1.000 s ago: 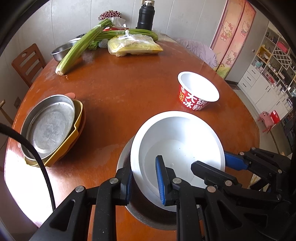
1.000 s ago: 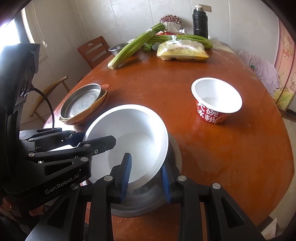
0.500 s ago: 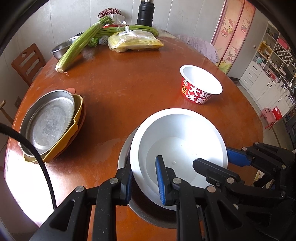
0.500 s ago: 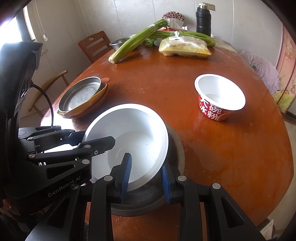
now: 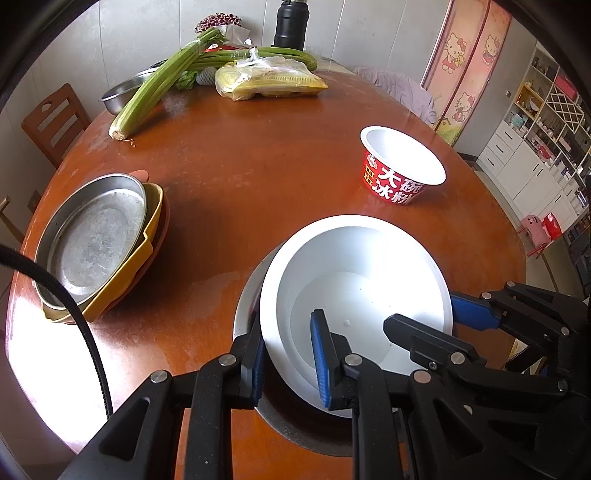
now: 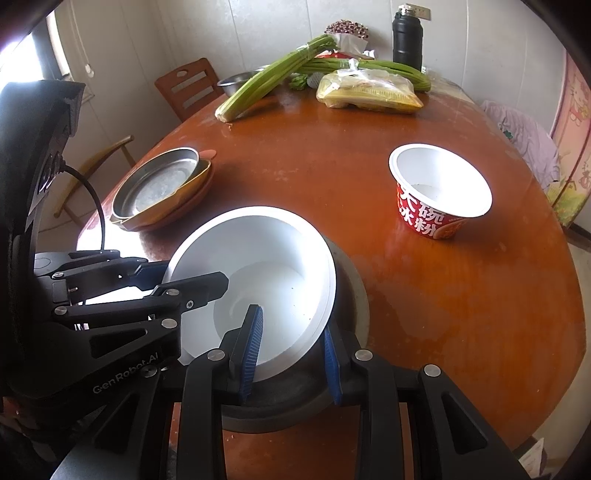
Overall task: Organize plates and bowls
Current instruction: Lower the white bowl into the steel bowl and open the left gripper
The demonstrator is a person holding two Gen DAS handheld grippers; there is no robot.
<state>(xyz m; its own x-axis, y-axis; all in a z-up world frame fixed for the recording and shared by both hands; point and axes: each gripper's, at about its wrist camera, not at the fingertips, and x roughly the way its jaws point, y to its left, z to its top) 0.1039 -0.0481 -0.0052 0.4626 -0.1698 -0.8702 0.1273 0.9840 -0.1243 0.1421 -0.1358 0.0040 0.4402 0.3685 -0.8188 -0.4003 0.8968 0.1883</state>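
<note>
A large white bowl [image 5: 354, 280] [image 6: 258, 273] sits tilted inside a grey metal bowl [image 5: 247, 306] [image 6: 354, 295] at the table's near edge. My left gripper [image 5: 286, 354] is shut on the white bowl's near-left rim, one finger inside, one outside. My right gripper [image 6: 291, 347] is shut on its near-right rim the same way. A red and white paper bowl [image 5: 400, 166] [image 6: 439, 188] stands to the far right. A stack with a steel plate [image 5: 92, 236] [image 6: 159, 184] on a yellow dish lies at the left.
Celery [image 5: 162, 81], a bagged yellow food packet [image 5: 269, 79], a steel bowl [image 5: 122, 92] and a black flask [image 5: 291, 18] sit at the far end of the round wooden table [image 5: 240, 166]. A wooden chair [image 5: 55, 122] stands beyond the left edge.
Both grippers keep their hold on the white bowl. The views have shifted slightly, with the table contents sliding a little in frame; the bowl stays over the grey bowl.
</note>
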